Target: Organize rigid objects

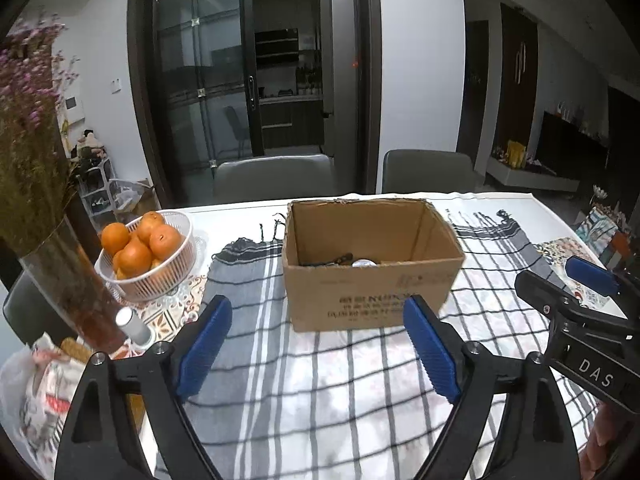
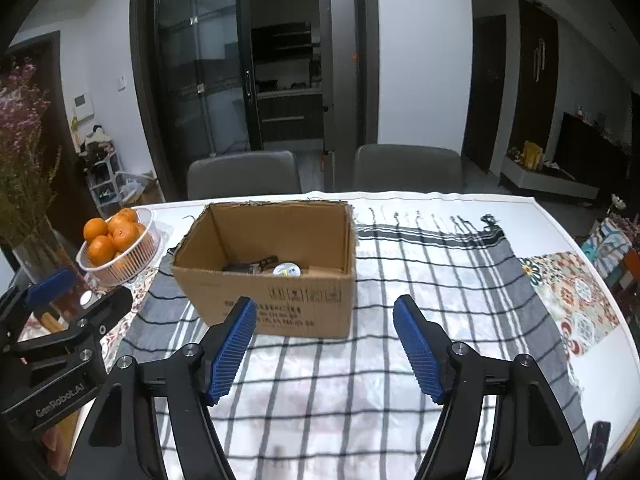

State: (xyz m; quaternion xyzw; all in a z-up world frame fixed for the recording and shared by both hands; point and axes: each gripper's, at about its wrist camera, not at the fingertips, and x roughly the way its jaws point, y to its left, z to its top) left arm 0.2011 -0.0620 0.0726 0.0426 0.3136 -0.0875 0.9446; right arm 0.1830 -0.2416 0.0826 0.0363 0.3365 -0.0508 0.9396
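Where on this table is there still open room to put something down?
The checked cloth lies bare right of the cardboard box, out to the patterned mat, and in front of the box toward the camera. The left end is crowded: the basket of oranges, a glass vase, a small bottle and a bag.

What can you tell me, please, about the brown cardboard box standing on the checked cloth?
The brown cardboard box is rectangular, open at the top, with no flaps showing and a slightly ragged upper rim. Dark printed text and handling symbols mark its near side. It stands upright on the grey-and-white checked cloth, right of the white basket of oranges and apart from it. Inside, on the bottom, lie a dark object and a pale round one, too small to identify. Nothing else touches the box.
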